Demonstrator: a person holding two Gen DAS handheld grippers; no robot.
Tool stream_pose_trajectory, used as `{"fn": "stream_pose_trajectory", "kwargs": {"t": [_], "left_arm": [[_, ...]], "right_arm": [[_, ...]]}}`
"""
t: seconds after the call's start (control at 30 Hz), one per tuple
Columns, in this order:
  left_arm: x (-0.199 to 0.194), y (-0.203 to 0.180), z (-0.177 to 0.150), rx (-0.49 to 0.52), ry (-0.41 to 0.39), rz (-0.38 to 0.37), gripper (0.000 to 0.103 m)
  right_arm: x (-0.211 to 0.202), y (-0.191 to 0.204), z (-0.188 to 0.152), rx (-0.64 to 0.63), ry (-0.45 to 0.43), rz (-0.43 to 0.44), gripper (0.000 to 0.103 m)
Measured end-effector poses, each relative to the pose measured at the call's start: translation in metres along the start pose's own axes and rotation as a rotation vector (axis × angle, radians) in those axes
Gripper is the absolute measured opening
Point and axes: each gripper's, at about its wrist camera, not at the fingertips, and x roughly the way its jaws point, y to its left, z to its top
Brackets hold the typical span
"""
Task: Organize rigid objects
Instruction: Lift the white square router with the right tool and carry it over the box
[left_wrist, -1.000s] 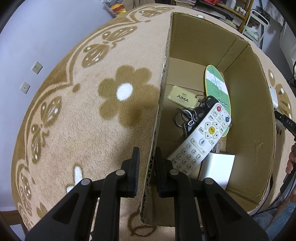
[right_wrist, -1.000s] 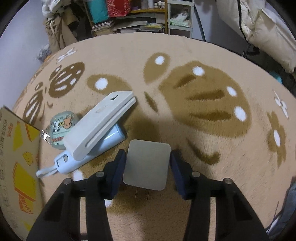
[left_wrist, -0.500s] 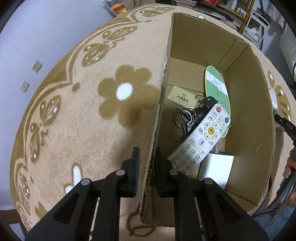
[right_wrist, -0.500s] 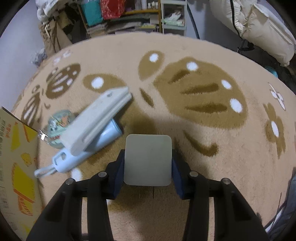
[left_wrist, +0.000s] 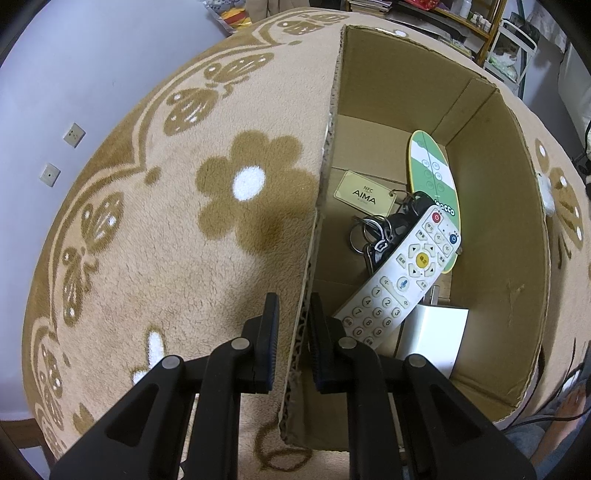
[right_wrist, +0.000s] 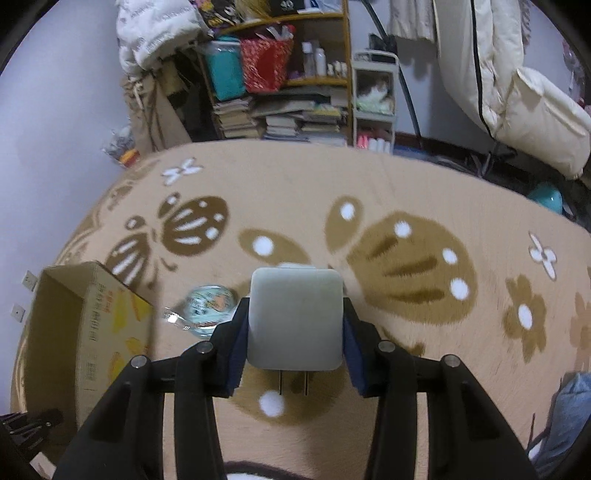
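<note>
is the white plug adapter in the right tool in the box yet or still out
Out. The white plug adapter is clamped in the right tool above the carpet; the cardboard box stands off to the side.

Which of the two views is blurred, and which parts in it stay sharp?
Right wrist view: the carpet and the round charm are smeared by motion, while the white charger and the fingers look sharp. Left wrist view: sharp throughout, the cardboard box only bent by the fisheye.

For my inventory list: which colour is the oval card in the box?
Green with white bands, yellow-edged oval card; left wrist view.
</note>
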Motion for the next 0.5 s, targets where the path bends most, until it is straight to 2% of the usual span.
{"fn": "stream_pose_trajectory", "kwargs": {"t": [0.17,0.5], "left_arm": [[0.000,0.001,0.001,-0.004,0.002,-0.002,0.014],[-0.001,0.001,0.001,-0.001,-0.001,-0.001,0.014]], "right_arm": [[-0.022,0.018,0.007,-0.004,-0.044,0.076,0.048],[-0.055,0.095,0.001,-0.166,-0.097,0.201,0.048]]}}
